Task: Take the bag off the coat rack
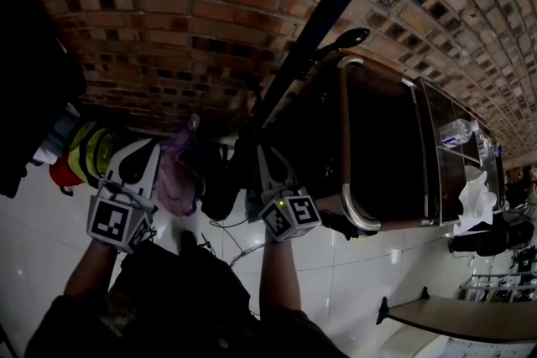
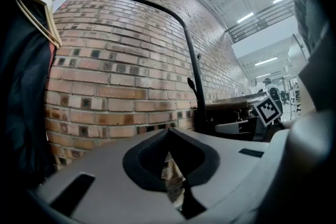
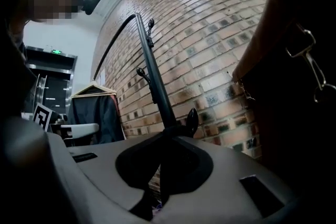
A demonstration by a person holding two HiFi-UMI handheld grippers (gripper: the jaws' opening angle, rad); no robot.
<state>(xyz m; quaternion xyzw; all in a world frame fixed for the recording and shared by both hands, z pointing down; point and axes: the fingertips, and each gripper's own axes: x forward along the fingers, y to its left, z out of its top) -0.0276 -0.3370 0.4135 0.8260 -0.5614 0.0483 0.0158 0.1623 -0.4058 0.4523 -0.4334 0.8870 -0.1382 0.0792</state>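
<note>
the black bag (image 3: 294,123) fills the right gripper view from 1 to 5 o'clock, with a metal clasp (image 3: 303,47) on it, just beside the right gripper (image 3: 157,178). what it hangs from i cannot tell. that gripper is clenched, and a dark strip i cannot name shows in its slit. the coat rack (image 3: 156,86) pole rises at 12 o'clock, with a hook (image 3: 192,121) just past the jaws. the left gripper (image 2: 172,165), at 9 o'clock, is pinched together on nothing, brick wall (image 2: 121,71) showing through. in the head view a purple bundle (image 1: 178,168) shows between the two.
</note>
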